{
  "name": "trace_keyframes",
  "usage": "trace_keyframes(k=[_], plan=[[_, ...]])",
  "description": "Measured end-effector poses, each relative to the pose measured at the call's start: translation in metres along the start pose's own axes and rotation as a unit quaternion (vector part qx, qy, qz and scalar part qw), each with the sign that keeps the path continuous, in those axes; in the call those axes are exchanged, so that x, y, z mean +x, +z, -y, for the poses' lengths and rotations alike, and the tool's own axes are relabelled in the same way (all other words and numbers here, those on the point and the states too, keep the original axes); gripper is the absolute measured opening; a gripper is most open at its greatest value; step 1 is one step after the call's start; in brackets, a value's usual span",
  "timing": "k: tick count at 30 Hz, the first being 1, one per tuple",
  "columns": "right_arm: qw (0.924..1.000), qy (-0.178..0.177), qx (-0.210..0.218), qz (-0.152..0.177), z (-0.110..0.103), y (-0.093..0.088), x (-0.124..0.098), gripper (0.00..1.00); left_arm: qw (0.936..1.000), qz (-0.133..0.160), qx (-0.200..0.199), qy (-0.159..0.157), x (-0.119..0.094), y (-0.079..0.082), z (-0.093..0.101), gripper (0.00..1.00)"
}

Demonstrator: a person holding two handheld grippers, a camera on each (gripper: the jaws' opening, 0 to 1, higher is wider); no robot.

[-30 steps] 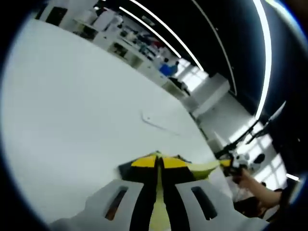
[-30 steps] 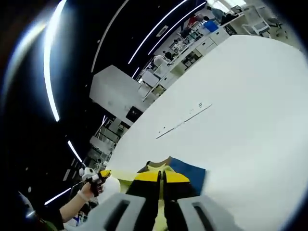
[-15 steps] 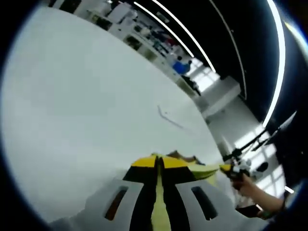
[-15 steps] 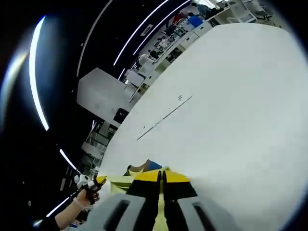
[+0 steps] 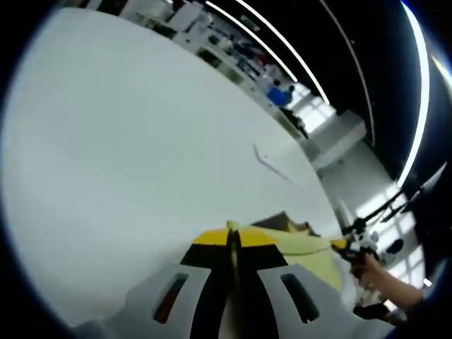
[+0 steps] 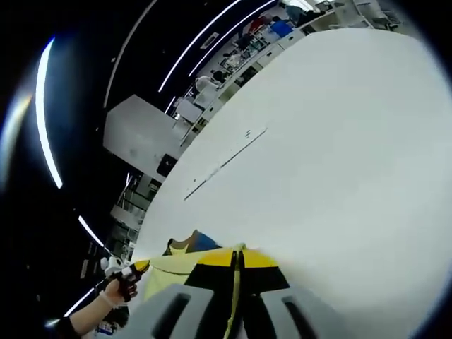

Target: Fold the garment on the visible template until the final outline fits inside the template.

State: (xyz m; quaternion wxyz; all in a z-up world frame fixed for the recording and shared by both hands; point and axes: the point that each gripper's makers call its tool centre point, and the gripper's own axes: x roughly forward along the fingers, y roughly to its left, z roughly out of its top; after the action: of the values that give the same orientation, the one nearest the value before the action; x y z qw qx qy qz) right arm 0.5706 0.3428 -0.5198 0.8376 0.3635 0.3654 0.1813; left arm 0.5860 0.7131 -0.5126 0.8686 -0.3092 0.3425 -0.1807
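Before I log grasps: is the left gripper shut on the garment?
Shut on the garment: left gripper jaws meet, yellow fabric pinched at the tips.

table: we see a smooth, matt white top (image 5: 127, 141), with no grain or gloss we can make out.
garment: soft pale-yellow cloth (image 5: 311, 251), matt and lightly creased.
left gripper: our jaws (image 5: 232, 236) look like hard plastic, matt grey with yellow and black tips.
right gripper: the same matt plastic look (image 6: 236, 256).
template: a thin line (image 6: 226, 161); its material we cannot tell.
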Motion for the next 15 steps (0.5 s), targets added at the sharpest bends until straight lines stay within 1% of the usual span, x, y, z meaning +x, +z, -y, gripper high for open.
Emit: trace_keyframes(k=[1,3,5,8,9,12,15], plan=[[1.0000,-0.002,-0.001,0.000,0.0005,-0.0010,-0.0003,0.00,1.0000,-0.002,0.001,0.001,0.0010,-0.0009,-0.0003,0.00],[1.0000,-0.003,-0.005,-0.002,0.0006,-0.0024,0.0000,0.00,0.9998,-0.007,0.016,0.007,0.0025,-0.0029,-0.0019,0.00],[0.9998,0.001,-0.020,-0.003,-0.0015,-0.0030,-0.0004,0.00,0.9996,-0.008,0.027,0.003,0.0027,-0.0032,-0.0002,0.00],[0.9996,0.002,-0.027,-0.006,-0.0021,-0.0043,-0.0018,0.00,0.9983,-0.006,0.058,0.003,0.0025,-0.0014,0.0000,0.00],[0.9996,0.002,-0.029,-0.008,-0.0021,-0.0052,-0.0022,0.00,0.9981,-0.006,0.061,-0.002,0.0025,-0.0015,0.0018,0.00],[0.9994,0.004,-0.032,-0.009,-0.0027,-0.0055,-0.0034,0.00,0.9978,-0.011,0.066,-0.001,0.0033,-0.0013,0.0010,0.00],[0.9985,0.008,-0.053,-0.007,-0.0067,-0.0046,-0.0055,0.00,0.9962,-0.009,0.087,-0.005,0.0025,0.0013,0.0037,0.00]])
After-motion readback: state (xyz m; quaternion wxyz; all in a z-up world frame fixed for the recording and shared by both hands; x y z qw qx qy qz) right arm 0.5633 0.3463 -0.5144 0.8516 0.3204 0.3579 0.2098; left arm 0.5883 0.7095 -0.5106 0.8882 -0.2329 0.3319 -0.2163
